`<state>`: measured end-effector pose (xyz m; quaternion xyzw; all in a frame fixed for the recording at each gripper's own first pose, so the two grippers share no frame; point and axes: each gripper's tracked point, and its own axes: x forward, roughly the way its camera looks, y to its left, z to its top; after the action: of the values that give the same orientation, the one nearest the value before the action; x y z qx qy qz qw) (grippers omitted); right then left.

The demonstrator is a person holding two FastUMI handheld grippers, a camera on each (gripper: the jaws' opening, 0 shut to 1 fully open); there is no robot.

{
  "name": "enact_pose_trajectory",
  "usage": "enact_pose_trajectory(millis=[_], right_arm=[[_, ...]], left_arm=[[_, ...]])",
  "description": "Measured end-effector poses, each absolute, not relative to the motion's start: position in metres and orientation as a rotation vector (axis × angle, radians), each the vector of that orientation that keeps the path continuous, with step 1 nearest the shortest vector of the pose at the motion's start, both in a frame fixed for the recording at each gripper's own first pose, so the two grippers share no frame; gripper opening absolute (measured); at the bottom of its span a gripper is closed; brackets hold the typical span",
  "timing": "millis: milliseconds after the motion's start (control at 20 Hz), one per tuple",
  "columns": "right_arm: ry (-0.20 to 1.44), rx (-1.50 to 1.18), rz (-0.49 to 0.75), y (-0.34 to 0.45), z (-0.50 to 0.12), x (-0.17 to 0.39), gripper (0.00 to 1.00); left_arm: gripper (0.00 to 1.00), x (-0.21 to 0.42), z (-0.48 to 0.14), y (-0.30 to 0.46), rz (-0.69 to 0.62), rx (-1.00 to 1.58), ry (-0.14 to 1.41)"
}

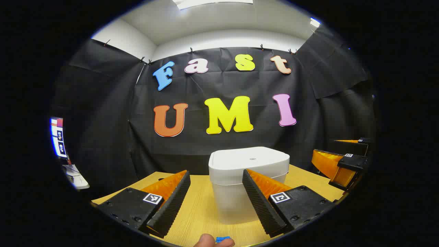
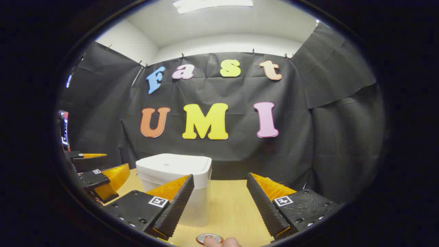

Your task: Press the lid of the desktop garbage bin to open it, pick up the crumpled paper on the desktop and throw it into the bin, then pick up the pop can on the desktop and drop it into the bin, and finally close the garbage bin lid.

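Observation:
The white desktop bin stands on the wooden table with its lid down flat. My left gripper is open just in front of it, fingers either side of the bin's front, holding nothing. In the right gripper view the bin sits left of centre, lid shut. My right gripper is open and holds nothing, with the bin beside its left finger. The top of the pop can peeks in at the bottom edge, below the right gripper.
The right gripper hangs open at the far right of the left gripper view; the left gripper hangs at the left of the right gripper view. A fingertip and a small blue thing lie at the bottom edge. The table runs back to the black wall.

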<state>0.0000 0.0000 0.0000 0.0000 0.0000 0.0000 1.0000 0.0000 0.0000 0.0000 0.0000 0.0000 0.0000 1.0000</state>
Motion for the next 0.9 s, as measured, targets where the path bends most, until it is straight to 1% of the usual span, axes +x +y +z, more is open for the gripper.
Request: enact_pose_trajectory(millis=[50, 200, 350, 400, 550, 600, 700, 750, 850, 900], right_arm=[[-0.001, -0.002, -0.001, -0.0004, -0.0002, -0.0003, 0.94], [-0.004, 0.006, -0.003, -0.0020, 0.0019, -0.0014, 0.93], [-0.006, 0.016, 0.001, -0.0009, 0.0039, -0.0021, 0.94], [-0.005, 0.014, 0.003, -0.0007, 0.0053, -0.0020, 0.96], [-0.009, 0.012, 0.003, -0.0033, 0.0051, -0.0027, 0.96], [-0.007, 0.017, 0.006, -0.0031, 0.0054, -0.0020, 0.94], [-0.001, 0.025, 0.012, -0.0038, 0.0044, -0.0001, 0.94], [0.004, 0.029, 0.016, -0.0036, 0.0031, 0.0010, 0.96], [0.010, 0.035, 0.021, -0.0032, 0.0017, 0.0032, 0.94], [0.011, 0.036, 0.022, -0.0037, 0.0029, 0.0043, 0.96]], left_arm=[[0.98, -0.0009, 0.0001, -0.0007, -0.002, 0.000, -0.001], [0.98, -0.0034, 0.0019, 0.0004, 0.006, -0.002, -0.001], [0.98, -0.0014, 0.0056, -0.0018, 0.017, -0.010, -0.006], [0.98, -0.0005, 0.0070, -0.0035, 0.016, -0.009, -0.009], [0.98, -0.0007, 0.0100, -0.0051, 0.016, 0.001, -0.014], [0.98, -0.0008, 0.0098, -0.0065, 0.015, 0.002, -0.014], [0.98, 0.0007, 0.0067, -0.0066, 0.017, 0.000, -0.009], [0.98, -0.0001, 0.0070, -0.0058, 0.018, -0.001, -0.007], [0.98, -0.0010, 0.0073, -0.0042, 0.023, -0.002, -0.006], [0.98, -0.0007, 0.0074, -0.0028, 0.027, -0.002, -0.005]])
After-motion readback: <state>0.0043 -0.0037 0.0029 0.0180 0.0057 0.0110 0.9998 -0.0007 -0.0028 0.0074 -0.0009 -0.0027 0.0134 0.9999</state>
